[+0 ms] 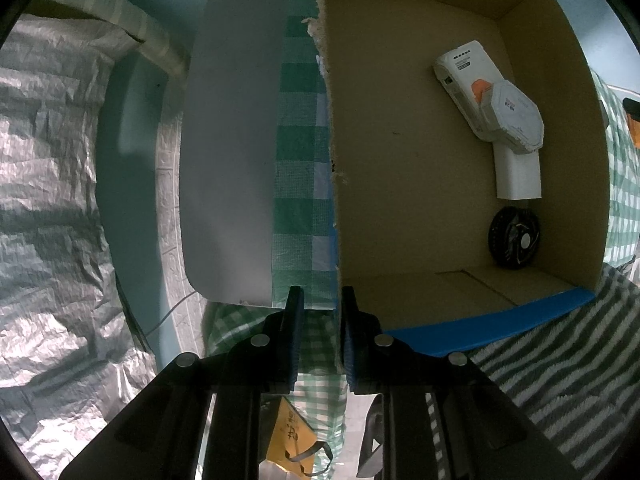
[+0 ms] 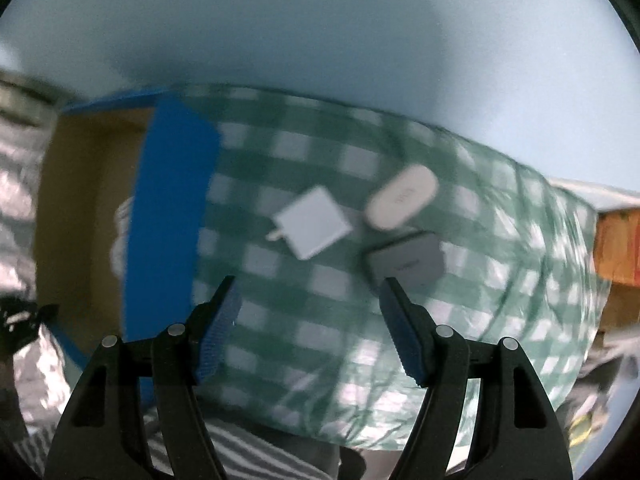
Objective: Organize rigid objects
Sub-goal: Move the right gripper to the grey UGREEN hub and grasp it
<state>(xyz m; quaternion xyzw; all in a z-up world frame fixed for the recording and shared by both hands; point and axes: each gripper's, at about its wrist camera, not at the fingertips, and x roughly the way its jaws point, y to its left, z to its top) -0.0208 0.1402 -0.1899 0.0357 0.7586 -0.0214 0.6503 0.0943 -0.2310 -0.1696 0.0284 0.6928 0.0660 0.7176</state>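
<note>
My left gripper (image 1: 321, 300) is shut on the torn left wall of the blue cardboard box (image 1: 334, 200), one finger on each side. Inside the box lie a white device with an orange patch (image 1: 464, 74), an octagonal white case (image 1: 512, 116), a white charger block (image 1: 518, 176) and a round black disc (image 1: 514, 238). My right gripper (image 2: 310, 300) is open and empty above the green checked cloth (image 2: 360, 320). Ahead of it lie a white plug adapter (image 2: 314, 222), a white oval case (image 2: 402, 196) and a grey square box (image 2: 406, 260). The right wrist view is blurred.
A grey flap (image 1: 232, 140) stands left of the box. Crinkled silver sheeting (image 1: 48, 200) fills the far left. A striped cloth (image 1: 560, 360) lies below the box. The box's blue wall (image 2: 168, 220) is left of the right gripper. An orange box (image 2: 618, 244) sits far right.
</note>
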